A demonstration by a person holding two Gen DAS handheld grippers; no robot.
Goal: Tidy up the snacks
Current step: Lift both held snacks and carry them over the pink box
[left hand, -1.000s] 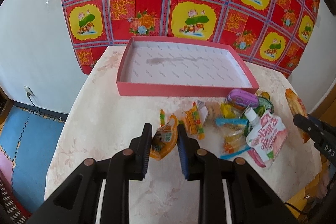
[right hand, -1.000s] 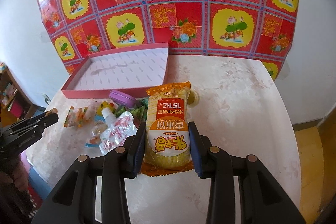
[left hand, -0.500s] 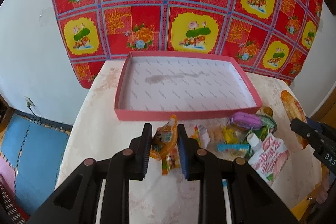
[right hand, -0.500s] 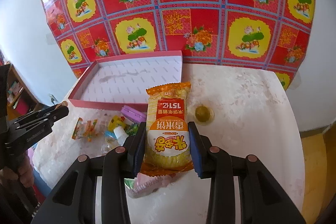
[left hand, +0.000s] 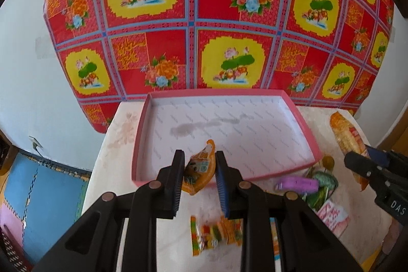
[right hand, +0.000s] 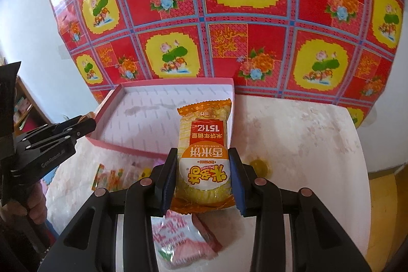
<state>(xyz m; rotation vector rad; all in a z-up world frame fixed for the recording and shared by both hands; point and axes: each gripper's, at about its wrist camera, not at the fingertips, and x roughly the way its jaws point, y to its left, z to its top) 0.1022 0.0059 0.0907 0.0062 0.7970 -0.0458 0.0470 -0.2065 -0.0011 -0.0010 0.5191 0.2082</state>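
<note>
The left gripper point(left hand: 199, 165) is clamped on a small orange snack pouch point(left hand: 200, 168), held above the near wall of the pink tray point(left hand: 303, 126). The pouch's long axis runs away from the camera, its pointed tip aimed over the tray's white floor and its wider end hanging back past the near rim, clear of the table point(left hand: 112, 144).

The right gripper point(right hand: 203, 170) is closed on a yellow rice cracker pack point(right hand: 205, 147), pinching it near its lower end. The pack's long axis also runs forward along the fingers, the crimped top edge pointing toward the tray's right end and overlapping it in view; its printed text reads upside down from this camera.

On the table just in front of the tray lie loose snacks: a purple packet point(left hand: 298, 184), a striped candy packet point(left hand: 204, 235) below the left gripper, a pink-and-white pouch point(right hand: 178, 236) under the right gripper, and a small yellow round thing point(right hand: 260, 166) just beside the right finger
</note>
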